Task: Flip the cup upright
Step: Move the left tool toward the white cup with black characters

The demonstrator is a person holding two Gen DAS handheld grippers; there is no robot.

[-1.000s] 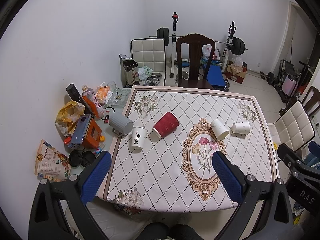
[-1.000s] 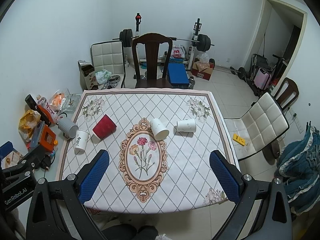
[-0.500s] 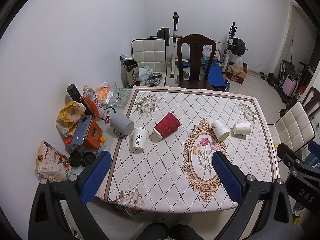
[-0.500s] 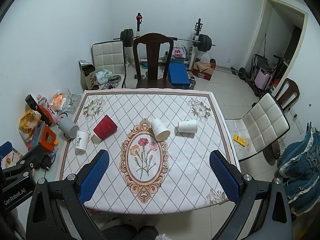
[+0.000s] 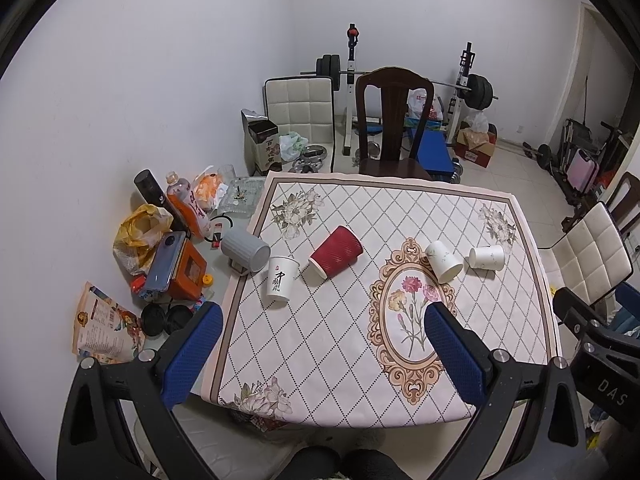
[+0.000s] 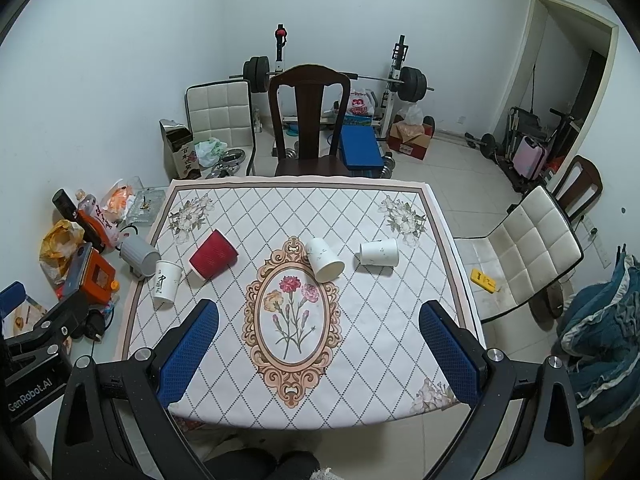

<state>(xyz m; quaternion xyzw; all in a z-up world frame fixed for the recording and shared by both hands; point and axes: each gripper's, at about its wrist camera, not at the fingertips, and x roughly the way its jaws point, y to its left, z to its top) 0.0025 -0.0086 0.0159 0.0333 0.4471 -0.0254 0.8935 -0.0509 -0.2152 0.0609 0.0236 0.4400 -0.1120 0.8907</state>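
On the table (image 6: 400,320), covered by a diamond-pattern cloth with a flower medallion (image 6: 294,312) at centre, four paper cups are seen. Three are lying on their sides: a red cup (image 6: 213,254) at about 10 o'clock from the medallion, a white cup (image 6: 325,260) at the medallion's 1 o'clock edge, and a second white cup (image 6: 378,253) just beside it at 3 o'clock, apart from it. A printed white cup (image 6: 165,283) is standing with its wide end up near the table's left edge, close to the red cup (image 5: 335,252) but not touching it. A grey mug (image 5: 245,249) is lying on its side just off the cloth, at the printed cup's (image 5: 281,279) 10 o'clock.

Left gripper (image 5: 320,356): blue fingers (image 5: 191,356) spread wide, nothing held, well short of the cups. Right gripper (image 6: 318,354): fingers (image 6: 449,354) likewise spread wide, nothing between them, held above the near table edge.

A dark wooden chair (image 6: 308,120) is set at the table's 12 o'clock, a padded white chair (image 6: 520,248) at 3 o'clock. Bottles and bags (image 5: 160,232) are crowded at 9 o'clock.
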